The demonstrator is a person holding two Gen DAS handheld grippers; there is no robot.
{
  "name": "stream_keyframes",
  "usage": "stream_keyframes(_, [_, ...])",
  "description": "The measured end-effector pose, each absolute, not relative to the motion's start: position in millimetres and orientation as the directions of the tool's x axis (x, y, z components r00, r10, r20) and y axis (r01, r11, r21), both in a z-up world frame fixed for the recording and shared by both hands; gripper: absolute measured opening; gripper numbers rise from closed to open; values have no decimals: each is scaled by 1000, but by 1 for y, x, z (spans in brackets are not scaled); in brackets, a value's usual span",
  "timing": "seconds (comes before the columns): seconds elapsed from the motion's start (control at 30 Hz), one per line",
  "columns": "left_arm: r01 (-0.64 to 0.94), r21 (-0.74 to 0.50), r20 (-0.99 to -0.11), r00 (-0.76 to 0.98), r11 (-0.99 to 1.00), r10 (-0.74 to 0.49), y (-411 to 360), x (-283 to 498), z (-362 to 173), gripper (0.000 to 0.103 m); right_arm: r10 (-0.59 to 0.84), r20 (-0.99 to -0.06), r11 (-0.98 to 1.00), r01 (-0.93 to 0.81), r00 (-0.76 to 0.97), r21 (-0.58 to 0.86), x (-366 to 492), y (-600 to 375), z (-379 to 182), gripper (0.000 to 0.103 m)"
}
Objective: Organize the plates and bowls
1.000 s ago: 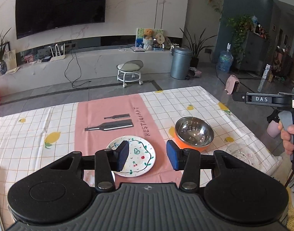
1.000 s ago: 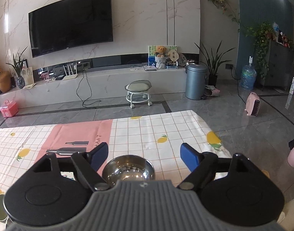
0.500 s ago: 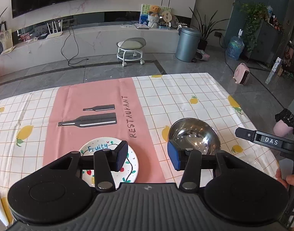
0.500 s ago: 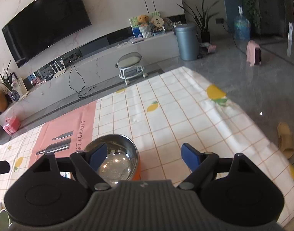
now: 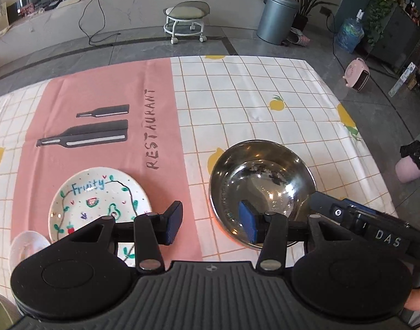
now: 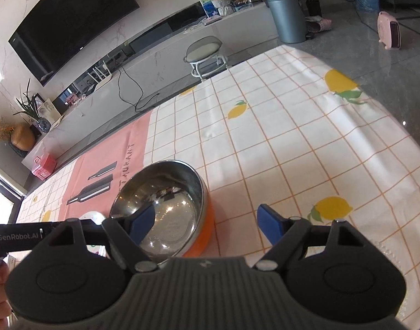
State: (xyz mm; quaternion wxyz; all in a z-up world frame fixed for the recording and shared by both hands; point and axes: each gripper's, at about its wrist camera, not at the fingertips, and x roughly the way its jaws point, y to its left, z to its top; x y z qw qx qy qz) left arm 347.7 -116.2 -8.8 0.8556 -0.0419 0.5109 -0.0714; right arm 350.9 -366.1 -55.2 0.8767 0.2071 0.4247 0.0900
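The left gripper (image 5: 210, 224) hangs low over the near part of the bench (image 5: 265, 96), its jaws spread with nothing between them. Its left pad sits above the pink cloth just right of the painted plate; its right pad shows in front of the near inner wall of the steel bowl, though contact cannot be told.

The right gripper (image 6: 207, 224) comes in from the right, jaws spread wide and holding nothing. Its left pad is over the bowl's near rim and its right pad stands outside the bowl over the checked cloth, so the near-right rim lies between the 2 pads, not pinched.

Counted: 1 painted plate (image 5: 100, 200) lettered "Fruity", lying flat on the pink runner (image 5: 100, 96) at near left; 1 steel bowl (image 5: 260, 184), upright on the checked cloth just right of the runner, with an orange underside seen from the right wrist camera (image 6: 201, 236); 1 small white dish (image 5: 27, 247) at the near-left edge, touching or overlapping the plate's rim. Plate and bowl are apart.

Past the bench's far edge stand 1 stool (image 5: 186, 16) and 1 grey bin (image 5: 277, 18).
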Motion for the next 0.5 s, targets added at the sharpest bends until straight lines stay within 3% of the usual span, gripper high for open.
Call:
stream_keyframes(0.27, [84, -173, -896, 399, 981, -192, -121, 354, -31, 56, 434, -732, 865, -18, 526, 501, 363, -351, -74, 80])
stream_keyframes(0.5, [23, -228, -893, 395, 973, -218, -112, 357, -50, 56, 427, -769, 873, 6, 475, 488, 367, -343, -91, 78])
